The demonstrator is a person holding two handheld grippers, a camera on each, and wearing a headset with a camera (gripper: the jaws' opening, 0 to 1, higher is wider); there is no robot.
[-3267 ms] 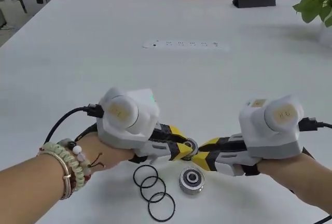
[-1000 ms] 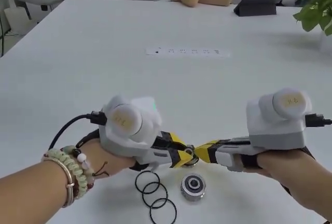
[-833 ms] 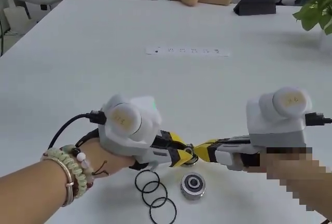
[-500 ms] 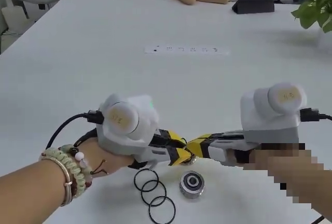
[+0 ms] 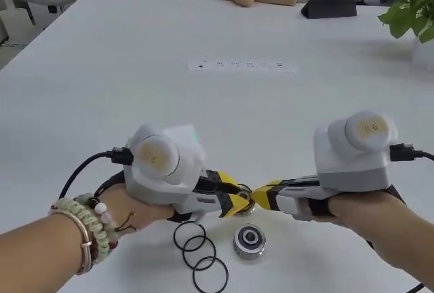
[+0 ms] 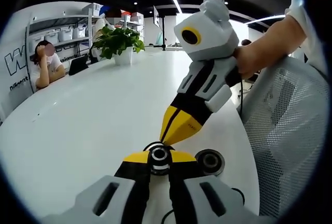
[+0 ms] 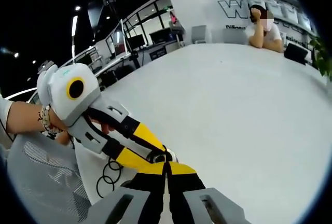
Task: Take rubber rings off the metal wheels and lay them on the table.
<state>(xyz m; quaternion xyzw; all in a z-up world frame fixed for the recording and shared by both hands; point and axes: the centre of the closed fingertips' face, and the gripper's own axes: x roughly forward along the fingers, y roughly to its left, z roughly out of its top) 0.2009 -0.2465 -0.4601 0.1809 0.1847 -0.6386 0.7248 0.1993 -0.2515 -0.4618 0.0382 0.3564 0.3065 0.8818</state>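
My left gripper [image 5: 239,203] is shut on a small metal wheel [image 6: 159,158] that carries black rubber rings, held just above the table. My right gripper [image 5: 255,202] comes in from the right, and its yellow tips are pinched shut on a rubber ring [image 6: 160,145] at the wheel's rim. In the right gripper view my shut jaws [image 7: 166,165] meet the left gripper's tips. A second metal wheel [image 5: 249,241] lies flat on the table below both grippers. Three loose black rubber rings [image 5: 197,247] lie in a row to its left.
The white table [image 5: 217,103] stretches far ahead, with a white power strip [image 5: 241,66] in the middle. A person sits at the far end, next to a dark tablet stand [image 5: 327,5]. A green plant [image 5: 410,1] stands at the far right.
My right gripper has rolled more upright and stays at the held wheel. The left gripper keeps its hold. The loose rings and second wheel have not moved.
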